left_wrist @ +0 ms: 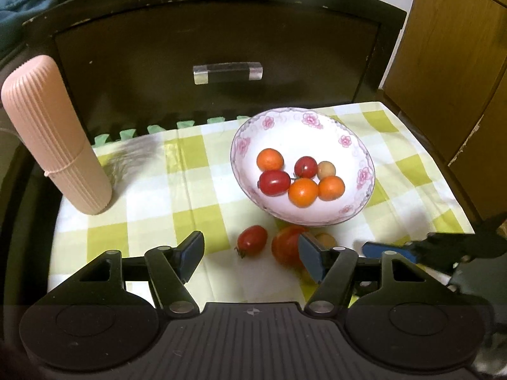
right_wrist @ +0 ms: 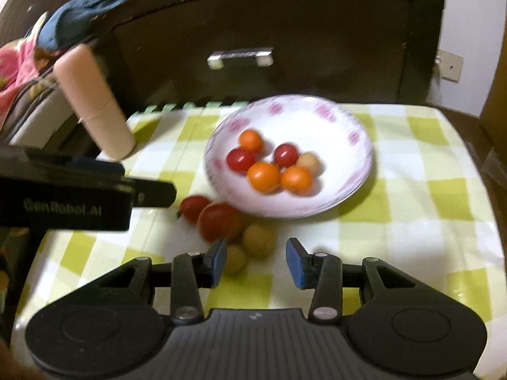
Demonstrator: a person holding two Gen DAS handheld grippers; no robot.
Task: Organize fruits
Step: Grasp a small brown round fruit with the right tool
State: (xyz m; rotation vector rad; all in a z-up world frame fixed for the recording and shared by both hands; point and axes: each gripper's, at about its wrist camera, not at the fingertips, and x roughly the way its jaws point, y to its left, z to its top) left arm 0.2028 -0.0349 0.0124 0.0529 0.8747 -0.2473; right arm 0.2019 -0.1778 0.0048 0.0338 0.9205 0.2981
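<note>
Six small fruits, orange, red and one pale, already sit together in the flowered bowl (left_wrist: 304, 171), while a small tomato (left_wrist: 252, 240), a big tomato (left_wrist: 286, 247) and two pale round fruits (right_wrist: 259, 240) lie on the checked cloth (left_wrist: 190, 196) just in front of its rim, presumably waiting to join them. The left gripper (left_wrist: 250, 253) hovers over the small tomato with its jaws apart and nothing between the pads. The right gripper (right_wrist: 256, 262), blurred in its own view, seems likewise empty, its narrower gap facing the pale fruits.
</note>
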